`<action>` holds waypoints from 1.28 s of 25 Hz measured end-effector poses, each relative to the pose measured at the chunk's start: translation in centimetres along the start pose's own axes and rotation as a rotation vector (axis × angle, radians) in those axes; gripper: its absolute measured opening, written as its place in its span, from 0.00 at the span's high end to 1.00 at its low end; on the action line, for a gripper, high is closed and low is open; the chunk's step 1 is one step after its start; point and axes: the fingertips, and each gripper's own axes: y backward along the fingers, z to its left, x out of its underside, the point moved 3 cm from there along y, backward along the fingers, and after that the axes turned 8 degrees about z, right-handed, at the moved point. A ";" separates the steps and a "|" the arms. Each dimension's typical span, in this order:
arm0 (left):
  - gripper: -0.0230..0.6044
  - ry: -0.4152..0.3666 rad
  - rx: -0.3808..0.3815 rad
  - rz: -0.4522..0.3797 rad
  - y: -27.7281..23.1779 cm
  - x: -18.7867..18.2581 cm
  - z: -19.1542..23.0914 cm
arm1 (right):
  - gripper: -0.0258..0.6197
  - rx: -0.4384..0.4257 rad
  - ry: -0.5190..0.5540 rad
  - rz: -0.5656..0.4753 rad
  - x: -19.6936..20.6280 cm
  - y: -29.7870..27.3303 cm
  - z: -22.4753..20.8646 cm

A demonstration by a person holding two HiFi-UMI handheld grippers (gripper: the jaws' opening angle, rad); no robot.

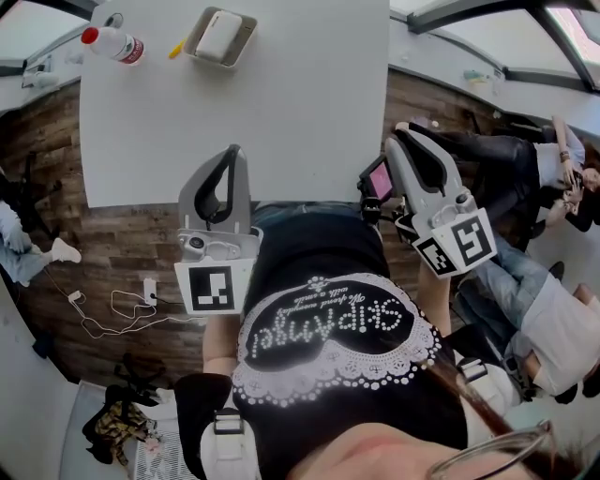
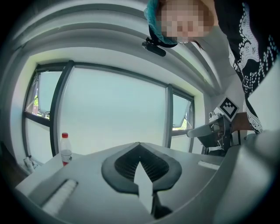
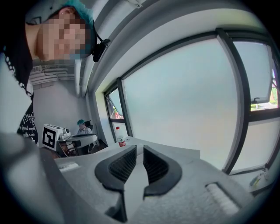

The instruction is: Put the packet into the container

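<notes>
A white packet [image 1: 218, 36] lies inside a shallow beige container [image 1: 250, 28] at the far side of the white table [image 1: 281, 103]. Both grippers hover at the table's near edge, well short of the container. My left gripper [image 1: 232, 150] points at the table with its jaws together and nothing between them [image 2: 139, 146]. My right gripper [image 1: 401, 133] sits off the table's right corner, and its jaws [image 3: 139, 151] stand a narrow gap apart, empty. The container and packet do not show in either gripper view.
A clear bottle with a red cap [image 1: 112, 43] [image 2: 65, 148] [image 3: 121, 141] stands at the table's far left, with a small yellow item [image 1: 176, 49] beside the container. White cables [image 1: 122, 309] lie on the wooden floor at left. Seated people [image 1: 553, 178] are at right.
</notes>
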 end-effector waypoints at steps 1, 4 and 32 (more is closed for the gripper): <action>0.96 0.013 -0.003 0.005 0.1 0.2 -0.1 | 0.88 -0.002 -0.001 -0.001 0.0 0.1 0.1; 0.96 0.046 -0.011 0.021 0.3 1.0 -0.2 | 0.88 -0.007 -0.009 -0.002 0.2 0.1 0.4; 0.96 0.064 0.040 0.025 -1.2 1.1 -0.6 | 0.87 -0.041 -0.061 -0.004 1.1 0.2 0.7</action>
